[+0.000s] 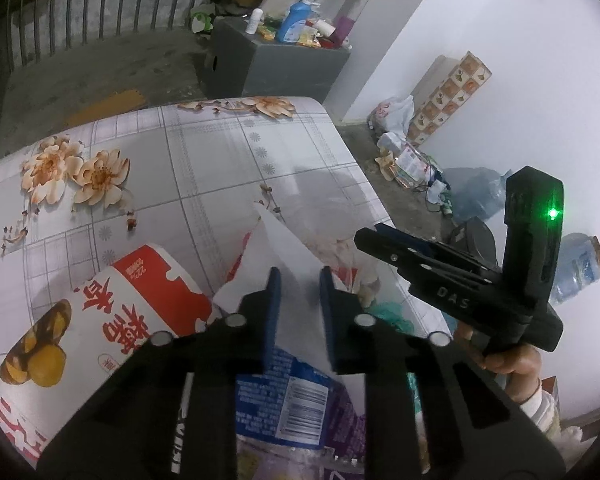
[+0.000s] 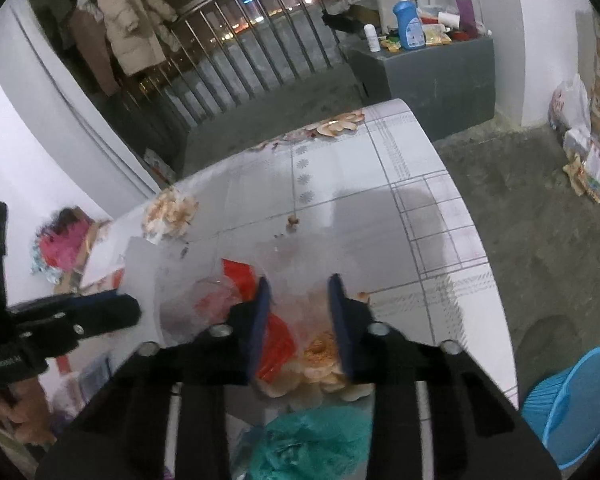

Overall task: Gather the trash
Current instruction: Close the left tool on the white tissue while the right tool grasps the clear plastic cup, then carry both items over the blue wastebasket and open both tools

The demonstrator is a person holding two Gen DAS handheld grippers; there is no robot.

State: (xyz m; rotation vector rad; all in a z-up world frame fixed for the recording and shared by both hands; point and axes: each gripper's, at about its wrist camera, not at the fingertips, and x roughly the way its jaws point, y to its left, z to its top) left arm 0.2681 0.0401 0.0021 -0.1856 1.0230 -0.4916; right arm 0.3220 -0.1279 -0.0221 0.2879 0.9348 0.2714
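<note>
While wrappers are lying on the table (image 1: 188, 168), both grippers (image 1: 297, 280) (image 2: 299, 292) are narrowing on a clear bag (image 2: 220, 280); collecting is barely beginning.

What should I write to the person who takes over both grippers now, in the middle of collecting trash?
Left gripper: jaws narrow but not pressing, astride a white translucent sheet.
Right gripper: jaws apart, over clear plastic.
On the table: red-white snack bag, teal bag.
Blue basket: on the floor beside the table.
Done: nothing shows in the basket.
Left: grip and collect every piece.
</note>
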